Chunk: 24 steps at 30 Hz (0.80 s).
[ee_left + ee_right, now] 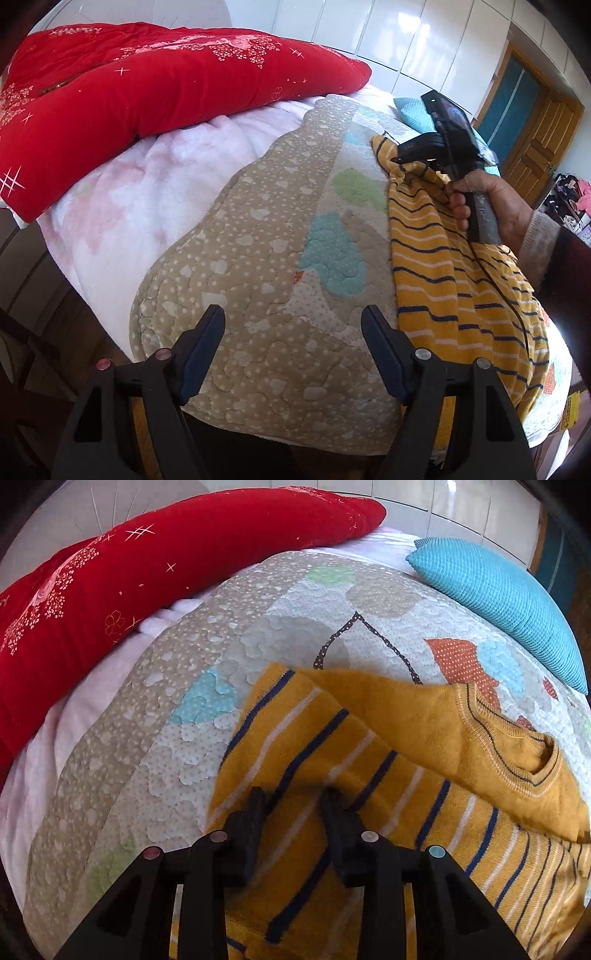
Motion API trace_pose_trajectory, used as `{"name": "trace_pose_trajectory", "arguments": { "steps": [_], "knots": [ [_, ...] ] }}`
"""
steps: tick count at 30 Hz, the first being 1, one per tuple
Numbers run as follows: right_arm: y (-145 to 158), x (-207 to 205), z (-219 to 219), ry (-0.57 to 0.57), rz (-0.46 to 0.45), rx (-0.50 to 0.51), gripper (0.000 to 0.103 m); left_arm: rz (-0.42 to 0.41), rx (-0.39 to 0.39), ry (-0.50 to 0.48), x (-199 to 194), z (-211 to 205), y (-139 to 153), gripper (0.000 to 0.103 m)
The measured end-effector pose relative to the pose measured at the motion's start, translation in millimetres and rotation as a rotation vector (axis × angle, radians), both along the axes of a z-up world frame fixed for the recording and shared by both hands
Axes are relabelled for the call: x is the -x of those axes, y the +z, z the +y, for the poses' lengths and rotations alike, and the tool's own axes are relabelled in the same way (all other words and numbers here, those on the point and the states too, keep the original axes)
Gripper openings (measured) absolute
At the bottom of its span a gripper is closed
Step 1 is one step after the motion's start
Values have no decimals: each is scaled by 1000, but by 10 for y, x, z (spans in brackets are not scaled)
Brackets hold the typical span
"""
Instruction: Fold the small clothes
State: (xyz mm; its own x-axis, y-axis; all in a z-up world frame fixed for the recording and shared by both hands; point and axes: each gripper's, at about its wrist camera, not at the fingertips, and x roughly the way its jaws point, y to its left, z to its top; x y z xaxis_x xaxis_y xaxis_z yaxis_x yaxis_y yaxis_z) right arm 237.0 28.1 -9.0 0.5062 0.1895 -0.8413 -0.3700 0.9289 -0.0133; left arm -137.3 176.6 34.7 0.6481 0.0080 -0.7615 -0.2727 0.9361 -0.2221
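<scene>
One quilted patchwork mat (258,635) as landmark. On it: one mustard striped sweater (388,746). Behind the mat: one red quilt (166,565), one pink fleece blanket (155,162) under it. At the mat's far right corner: one blue cushion (498,602). Two grippers above the mat: left gripper (293,325), right gripper (295,797). One hand (491,199) visible, on the right gripper's handle. One wooden door (532,122) beyond the mat.
</scene>
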Motion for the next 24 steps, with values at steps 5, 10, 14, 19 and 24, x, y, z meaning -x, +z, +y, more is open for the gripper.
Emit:
{"name": "trace_pose_trajectory", "arguments": {
  "steps": [5, 10, 14, 19, 24],
  "knots": [
    [290, 455, -378, 25, -41, -100, 40, -10, -10, -20, 23, -91, 49, 75],
    [32, 627, -903, -33, 53, 26, 44, -13, 10, -54, 16, -263, 112, 75],
    [82, 967, -1417, -64, 60, -54, 45, -36, -22, -80, 71, -423, 219, 76],
    [-30, 1461, -2234, -183, 121, -89, 56, -30, -32, -97, 78, -523, 267, 79],
    [-8, 2115, -3119, -290, 113, -158, 56, -18, -47, -118, 36, -638, 266, 79]
  ]
}}
